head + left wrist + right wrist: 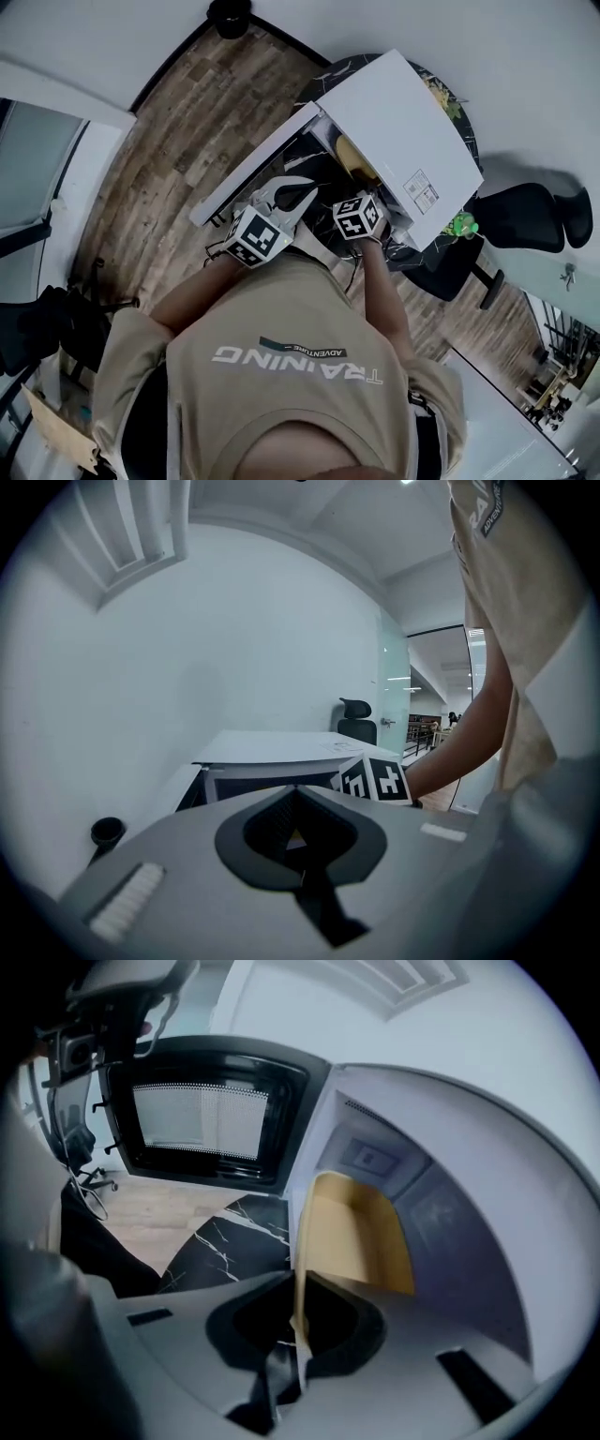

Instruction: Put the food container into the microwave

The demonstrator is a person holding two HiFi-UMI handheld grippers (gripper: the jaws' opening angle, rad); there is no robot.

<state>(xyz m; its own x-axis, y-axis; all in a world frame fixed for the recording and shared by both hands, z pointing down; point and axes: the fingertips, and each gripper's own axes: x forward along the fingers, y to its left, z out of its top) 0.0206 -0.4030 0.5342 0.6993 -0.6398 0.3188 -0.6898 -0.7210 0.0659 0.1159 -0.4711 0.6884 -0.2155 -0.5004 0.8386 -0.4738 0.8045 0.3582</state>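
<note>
A tan, shallow, rectangular food container (352,1241) sits partly inside the open cavity of a white microwave (450,1232). In the right gripper view its long axis runs from 6 o'clock up toward 12 o'clock, pointing into the cavity. Its open hollow shows on the 3 o'clock side of the thin near wall. The right tool (300,1283) is clenched on that thin wall, which stands edge-on between the two jaws.

In the head view only a yellow sliver of the container (349,155) shows inside the microwave's mouth. The black-framed microwave door (211,1115), with a mesh window, is swung wide open, reaching toward 8 o'clock in the head view. The left tool (295,794) is closed, tips together, grasping nothing. It hovers at 9 o'clock of the right tool, just beside it, in front of the opening.

The microwave rests on a round, black, white-veined marble counter (225,1246). Around it lie a wood-plank floor (206,103) and plain white walls. A black office chair (530,216) stands at 3 o'clock.
</note>
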